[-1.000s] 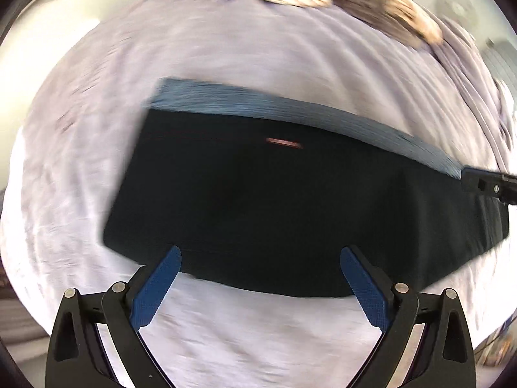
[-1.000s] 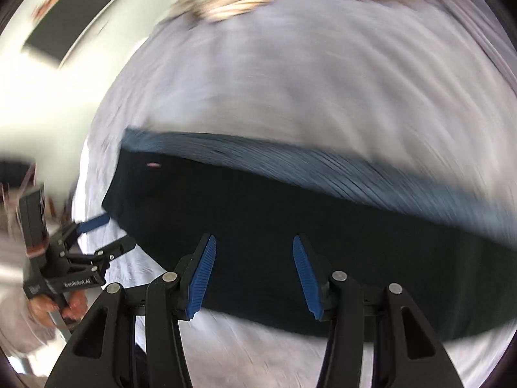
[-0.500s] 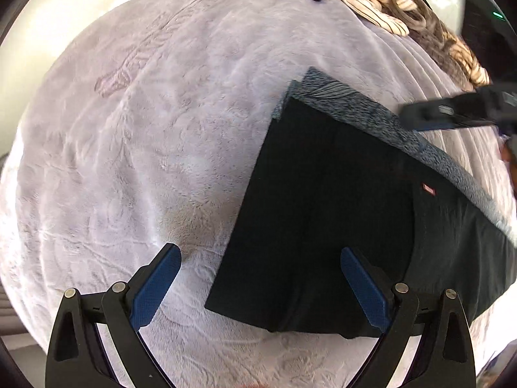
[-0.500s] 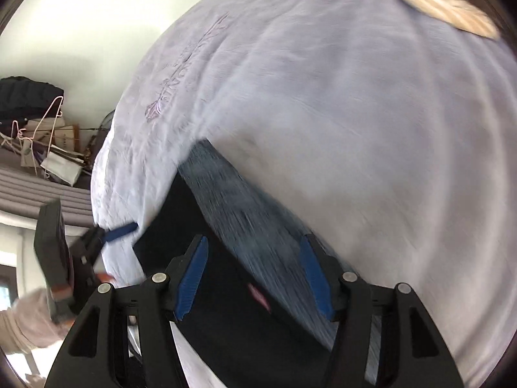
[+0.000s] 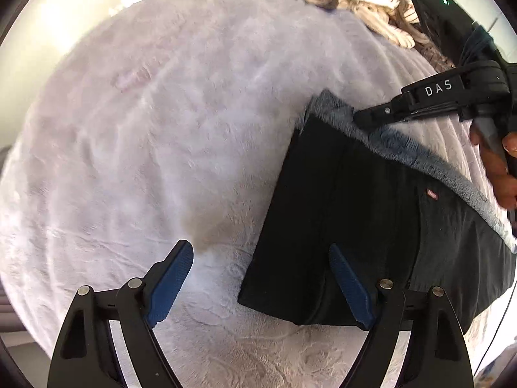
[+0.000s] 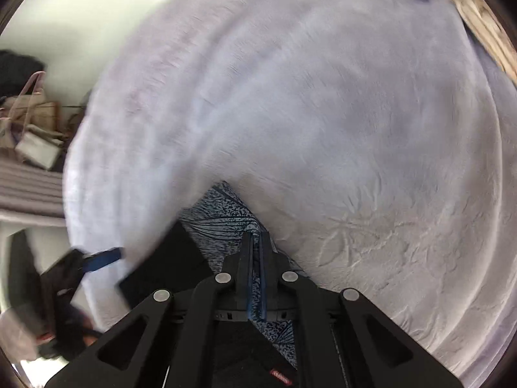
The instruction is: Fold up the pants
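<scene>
Where half a second ago the right gripper hung with its blue pads spread over the cloth, the black pants (image 5: 349, 213) now have their blue-grey patterned waistband (image 6: 223, 216) pinched between those pads. The pants lie folded flat on the pale lilac blanket (image 5: 168, 135), at the right of the left wrist view, with a small red tag (image 5: 431, 195) showing on the dark cloth. In its own view the right gripper (image 6: 257, 252) is clamped on the waistband near the far corner; earlier its pads stood well apart. In the left wrist view its black body marked DAS has moved lower, and its tip now meets the waistband's corner. The left gripper (image 5: 261, 284) hovers with its pads spread wide, as before, one over bare blanket and one over the near edge of the pants, gripping nothing. Crumpled beige bedding (image 5: 365, 3) lies at the blanket's far edge. Bags (image 6: 29, 126), blurred, stand beside the bed in the right wrist view.
</scene>
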The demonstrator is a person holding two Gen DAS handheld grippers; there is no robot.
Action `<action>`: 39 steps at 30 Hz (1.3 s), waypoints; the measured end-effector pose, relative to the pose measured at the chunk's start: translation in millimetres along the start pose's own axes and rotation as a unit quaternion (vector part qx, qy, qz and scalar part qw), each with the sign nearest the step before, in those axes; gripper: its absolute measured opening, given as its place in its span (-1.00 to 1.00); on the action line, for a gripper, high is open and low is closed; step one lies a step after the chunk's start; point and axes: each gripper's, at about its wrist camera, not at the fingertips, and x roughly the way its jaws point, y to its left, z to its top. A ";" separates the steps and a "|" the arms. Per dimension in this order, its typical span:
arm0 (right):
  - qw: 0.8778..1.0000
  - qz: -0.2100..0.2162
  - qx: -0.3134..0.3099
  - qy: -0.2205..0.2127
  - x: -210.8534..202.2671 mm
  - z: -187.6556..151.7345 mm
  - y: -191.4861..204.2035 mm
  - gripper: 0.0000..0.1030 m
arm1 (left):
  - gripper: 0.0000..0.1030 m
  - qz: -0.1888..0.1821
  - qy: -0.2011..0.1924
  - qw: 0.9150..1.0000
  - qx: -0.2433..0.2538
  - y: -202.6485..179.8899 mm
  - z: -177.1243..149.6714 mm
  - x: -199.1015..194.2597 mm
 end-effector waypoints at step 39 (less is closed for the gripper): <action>0.835 0.120 0.500 -0.198 -163.7 -425.2 -209.9 -0.17 | 0.69 0.015 0.024 0.990 0.140 -202.8 44.7 47.3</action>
